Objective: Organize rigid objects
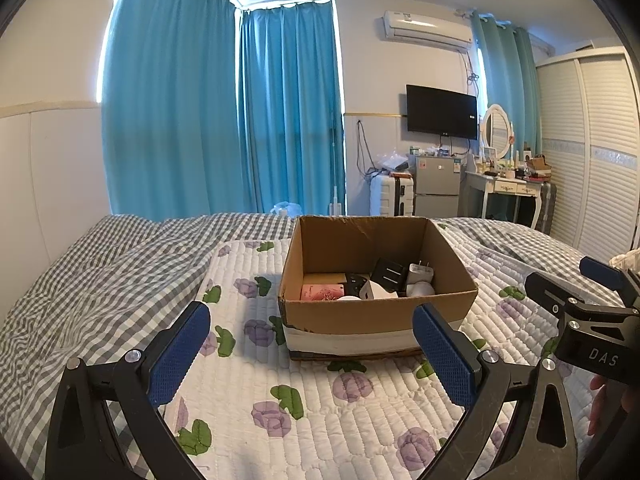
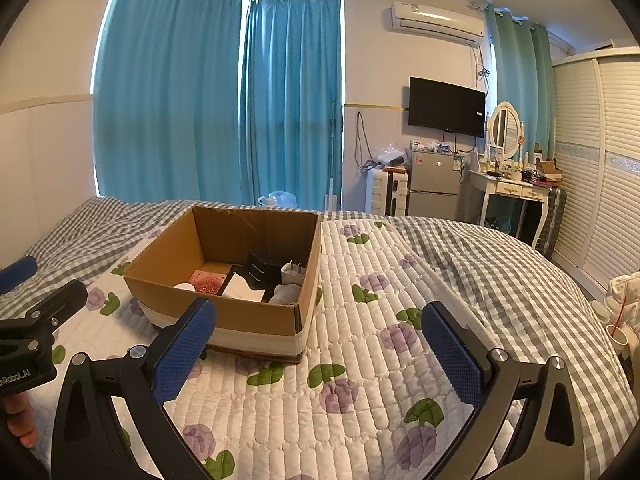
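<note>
Blue-padded fingers (image 1: 182, 354) of left gripper (image 1: 312, 356) spread wide, empty; right gripper (image 2: 320, 356) same, hovering over quilt (image 2: 360, 380) on bed. Cardboard box (image 1: 376, 312) just ahead, holding charger plug (image 1: 420, 272), pink packet (image 1: 322, 292), black item, white pieces. Judgement: between steps, nothing loose visible outside box; next move needs target chosen first.

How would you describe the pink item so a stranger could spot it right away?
On the bed's floral quilt sits an open cardboard box. The pink item lies flat inside near its left front corner. It is the only pink thing among black and white pieces.
</note>
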A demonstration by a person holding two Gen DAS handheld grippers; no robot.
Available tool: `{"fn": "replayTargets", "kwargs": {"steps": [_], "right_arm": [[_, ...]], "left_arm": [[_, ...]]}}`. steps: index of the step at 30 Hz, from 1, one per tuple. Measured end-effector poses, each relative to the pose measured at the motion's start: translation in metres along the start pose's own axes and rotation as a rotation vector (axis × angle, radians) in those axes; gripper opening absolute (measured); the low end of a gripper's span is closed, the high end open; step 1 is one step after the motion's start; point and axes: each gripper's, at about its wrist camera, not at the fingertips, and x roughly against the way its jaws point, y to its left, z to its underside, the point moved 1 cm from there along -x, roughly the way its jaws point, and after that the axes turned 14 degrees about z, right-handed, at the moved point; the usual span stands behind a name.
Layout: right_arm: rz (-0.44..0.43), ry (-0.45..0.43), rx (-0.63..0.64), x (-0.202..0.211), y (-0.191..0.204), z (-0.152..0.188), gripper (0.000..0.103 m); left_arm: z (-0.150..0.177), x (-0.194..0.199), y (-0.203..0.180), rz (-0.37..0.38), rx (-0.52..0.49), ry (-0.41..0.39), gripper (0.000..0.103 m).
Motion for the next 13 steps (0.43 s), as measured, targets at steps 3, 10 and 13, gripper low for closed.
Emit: {"fn": "replayTargets", "kwargs": {"steps": [3, 10, 13], "right_arm": [[0.004, 0.004, -0.006, -0.0002, -0.0014, -0.0002, 0.103], [0.014, 0.009, -0.022, -0.0014, -0.0044, -0.0004, 0.103], [0.019, 0.01, -0.024, -0.0015, -0.0051, -0.0006, 0.103]], "left_arm": [[0.0001, -0.0002, -0.0001, 0.0, -0.001, -0.001, 0.103], [0.0013, -0.0003, -0.0016, -0.006, -0.012, 0.001, 0.103], [0.0015, -0.0004, -0.001, -0.008, -0.01, 0.0, 0.103]]}}
